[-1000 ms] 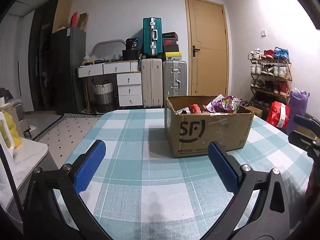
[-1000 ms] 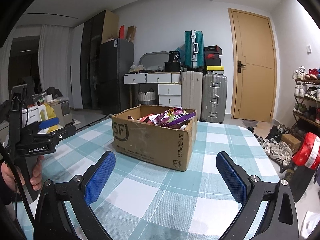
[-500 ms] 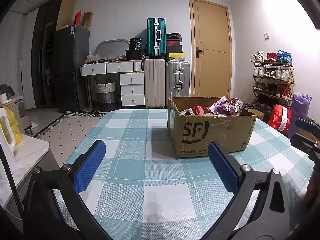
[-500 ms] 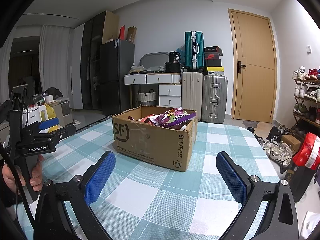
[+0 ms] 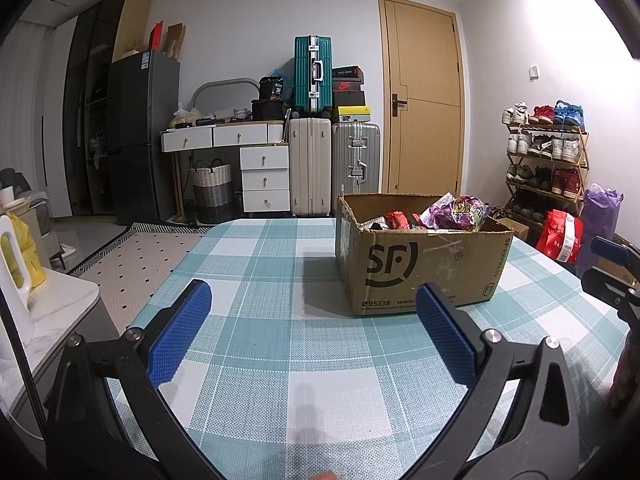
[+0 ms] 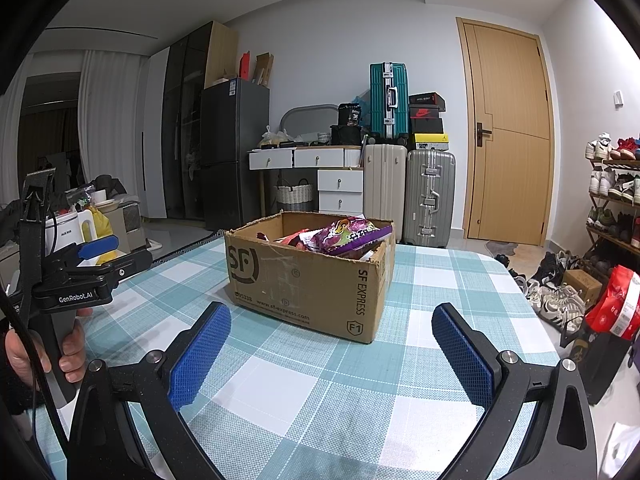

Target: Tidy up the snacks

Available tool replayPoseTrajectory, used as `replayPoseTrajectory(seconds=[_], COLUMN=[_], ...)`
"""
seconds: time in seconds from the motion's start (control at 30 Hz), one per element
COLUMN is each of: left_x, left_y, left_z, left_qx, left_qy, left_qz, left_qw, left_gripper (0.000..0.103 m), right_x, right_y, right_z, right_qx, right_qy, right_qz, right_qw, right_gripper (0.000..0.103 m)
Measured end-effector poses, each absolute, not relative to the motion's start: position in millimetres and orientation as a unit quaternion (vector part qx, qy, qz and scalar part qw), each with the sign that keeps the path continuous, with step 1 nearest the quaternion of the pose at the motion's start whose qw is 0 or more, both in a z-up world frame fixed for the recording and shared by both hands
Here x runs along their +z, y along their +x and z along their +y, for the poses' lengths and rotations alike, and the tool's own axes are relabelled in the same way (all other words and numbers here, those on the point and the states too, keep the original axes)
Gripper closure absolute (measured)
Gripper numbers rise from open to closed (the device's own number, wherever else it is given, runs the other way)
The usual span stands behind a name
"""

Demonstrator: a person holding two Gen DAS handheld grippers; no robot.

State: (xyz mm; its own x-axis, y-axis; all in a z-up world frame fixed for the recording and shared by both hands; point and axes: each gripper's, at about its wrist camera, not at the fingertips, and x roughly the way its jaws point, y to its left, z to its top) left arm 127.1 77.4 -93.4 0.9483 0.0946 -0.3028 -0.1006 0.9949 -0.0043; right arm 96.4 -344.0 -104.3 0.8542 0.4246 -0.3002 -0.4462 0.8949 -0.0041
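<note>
Cardboard box [image 5: 420, 264] of snacks [image 5: 456, 213] on checked table [image 5: 280, 344], sitting larger in left view than a second ago. Left gripper [image 5: 316, 320] short of box, spread, empty. Right gripper [image 6: 332, 344] likewise spread, unmoved.

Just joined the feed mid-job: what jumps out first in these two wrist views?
The open SF Express cardboard box stands alone on the teal checked tablecloth, heaped with snack packets topped by a purple bag. Both claws, left claw and right claw, hang open and empty just short of it. Behind, stacked suitcases stand by a wooden door.
</note>
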Motion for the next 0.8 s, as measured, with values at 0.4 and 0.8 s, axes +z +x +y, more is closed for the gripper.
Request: replayPoseTrajectory(seconds=[0.4, 0.8], left_x=[-93.7, -94.0], left_y=[126.8, 126.5], left_z=[77.5, 77.5], left_qx=[0.049, 0.049], left_qy=[-0.01, -0.01], left_qz=[0.153, 0.152], left_qw=[0.987, 0.987], left_gripper=[0.001, 0.001], right_x=[-104.7, -105.0], right_y=[96.3, 96.2], right_z=[-343.9, -343.8], right_qx=[0.226, 0.226], right_qy=[-0.037, -0.037], right_qz=[0.147, 0.147], right_qw=[0.962, 0.962], right_gripper=[0.001, 0.001])
